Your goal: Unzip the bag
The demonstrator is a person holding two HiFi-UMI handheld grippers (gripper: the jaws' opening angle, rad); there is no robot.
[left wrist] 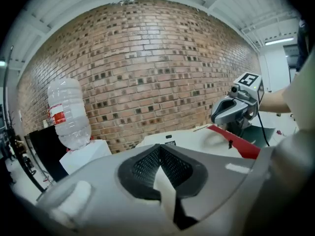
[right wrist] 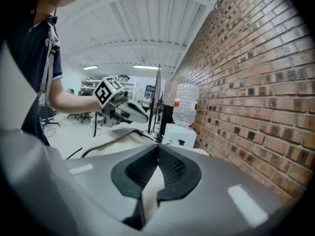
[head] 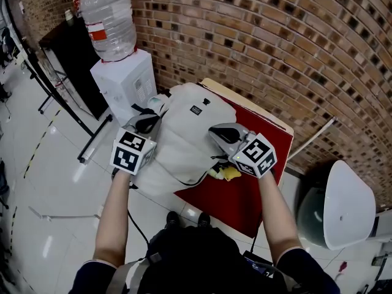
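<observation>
While the white bag [head: 187, 136] lies along the red counter's [head: 248, 198] left edge, the left gripper [left wrist: 159, 148] and right gripper [right wrist: 158, 148] hover over it, jaws pressed together, empty.

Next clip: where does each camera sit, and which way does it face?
Head view: on the head, steeply down at the bag on the table; forearms, left gripper, right gripper.
Left gripper view: along its shut jaws toward the brick wall; right gripper, forearm.
Right gripper view: along its shut jaws over the bag; left gripper, arm.
All share the water bottle.
</observation>
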